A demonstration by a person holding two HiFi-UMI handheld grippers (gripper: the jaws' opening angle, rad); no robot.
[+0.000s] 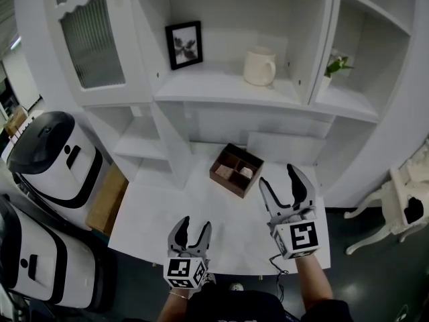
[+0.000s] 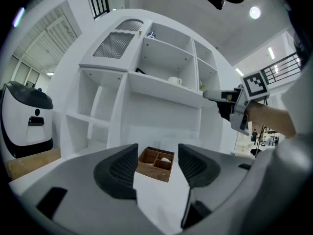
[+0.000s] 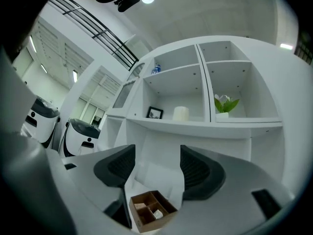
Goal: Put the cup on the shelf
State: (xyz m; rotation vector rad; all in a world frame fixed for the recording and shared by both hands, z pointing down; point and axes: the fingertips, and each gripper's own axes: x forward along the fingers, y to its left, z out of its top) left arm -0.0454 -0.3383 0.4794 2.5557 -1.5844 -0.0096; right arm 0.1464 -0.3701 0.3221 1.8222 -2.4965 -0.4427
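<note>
Closest to the camera, the left tongs (image 1: pixel 194 225) and the right tongs (image 1: pixel 278 178) hang over the white surface (image 1: pixel 201 210), both with jaws spread apart and nothing between them; each gripper view looks through the gap to a compartmented wooden box (image 1: pixel 236 170) on the surface. The cup (image 1: pixel 259 67) is not on the surface. It stands upright on the shelf (image 1: pixel 214 86) of the white cabinet, well apart from a framed picture (image 1: pixel 184 44) on its left, with a potted plant (image 1: pixel 337 66) in the next bay to the right. It looks like a cream glazed ceramic mug, so I judge it rigid, moderately heavy for its size, smooth enough to slip under hard pads, and liable to chip if knocked against the shelf wall. If it has to be moved, the safest hold is probably across the body below the rim, jaws squarely on opposite sides and clear of the handle, which seems to face right.
</note>
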